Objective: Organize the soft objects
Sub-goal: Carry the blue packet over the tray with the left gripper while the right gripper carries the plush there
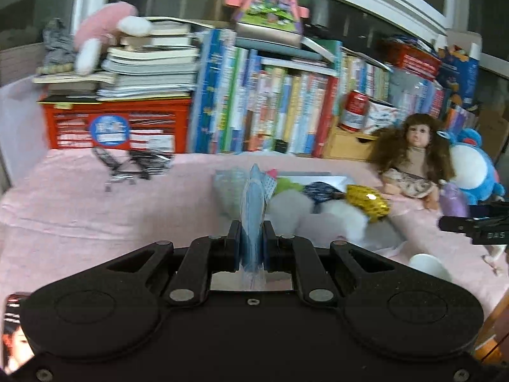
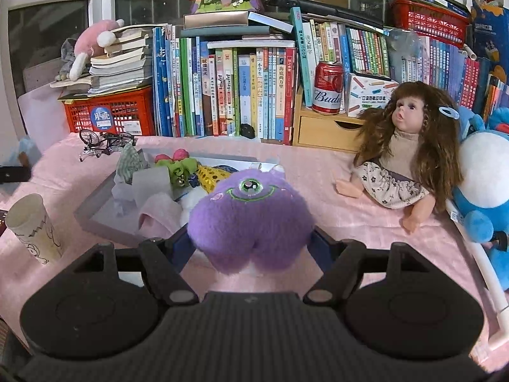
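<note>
My left gripper point(image 1: 252, 245) is shut on a thin light-blue soft item point(image 1: 253, 203) and holds it upright above the pink cloth, just in front of the grey tray point(image 1: 331, 180). The tray holds several soft things, among them a gold sequin piece point(image 1: 367, 202) and white fluff point(image 1: 343, 219). My right gripper point(image 2: 251, 245) is shut on a purple one-eyed plush point(image 2: 251, 219), held at the tray's near right corner. In the right wrist view the tray point(image 2: 95, 213) shows a checked cloth point(image 2: 128, 160), a green and pink toy point(image 2: 178, 162) and a pink cloth point(image 2: 157, 215).
A long-haired doll point(image 2: 404, 149) and a blue plush point(image 2: 483, 197) sit at the right. A paper cup point(image 2: 33, 227) stands at the left, a toy bicycle point(image 2: 105, 143) behind the tray. Books, a red crate point(image 2: 108, 113), a beer can point(image 2: 329, 87) and a pink plush point(image 2: 95, 39) line the back.
</note>
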Motion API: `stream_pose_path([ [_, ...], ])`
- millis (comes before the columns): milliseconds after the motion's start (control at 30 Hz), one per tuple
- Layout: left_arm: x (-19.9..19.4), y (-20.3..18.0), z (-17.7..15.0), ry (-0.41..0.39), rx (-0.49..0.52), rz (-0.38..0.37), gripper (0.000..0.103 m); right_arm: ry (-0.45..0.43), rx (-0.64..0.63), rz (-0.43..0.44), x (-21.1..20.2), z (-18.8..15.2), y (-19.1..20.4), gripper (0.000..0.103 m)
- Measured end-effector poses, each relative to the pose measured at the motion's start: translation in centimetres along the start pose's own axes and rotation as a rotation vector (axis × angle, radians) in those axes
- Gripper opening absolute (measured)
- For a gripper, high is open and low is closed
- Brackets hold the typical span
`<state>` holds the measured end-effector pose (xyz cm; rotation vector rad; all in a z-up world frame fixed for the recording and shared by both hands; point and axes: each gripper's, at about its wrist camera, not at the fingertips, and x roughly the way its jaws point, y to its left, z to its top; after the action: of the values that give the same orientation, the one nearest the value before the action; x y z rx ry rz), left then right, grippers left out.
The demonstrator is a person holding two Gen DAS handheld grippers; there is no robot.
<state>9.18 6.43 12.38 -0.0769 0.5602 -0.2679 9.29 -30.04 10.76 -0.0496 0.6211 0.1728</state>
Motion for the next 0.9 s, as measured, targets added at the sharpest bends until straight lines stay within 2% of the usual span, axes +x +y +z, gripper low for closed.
stream_pose_path([
  [333,2.6,-3.8,1.1,0.05,0.036,-0.058,0.012,0.026,-0.004,0.018,0.7,1.2,0.7,0.077],
  [567,4.4,-4.9,2.3,0.097,0.018,-0.082,0.012,0.099,0.011,0.049,2.3,2.4,1.0,0.077],
  [900,9.2,-6.2,5.2,0.279,0.026,-0.089,0.012,0.268,0.048,0.095,6.4,5.2,0.7,0.077],
])
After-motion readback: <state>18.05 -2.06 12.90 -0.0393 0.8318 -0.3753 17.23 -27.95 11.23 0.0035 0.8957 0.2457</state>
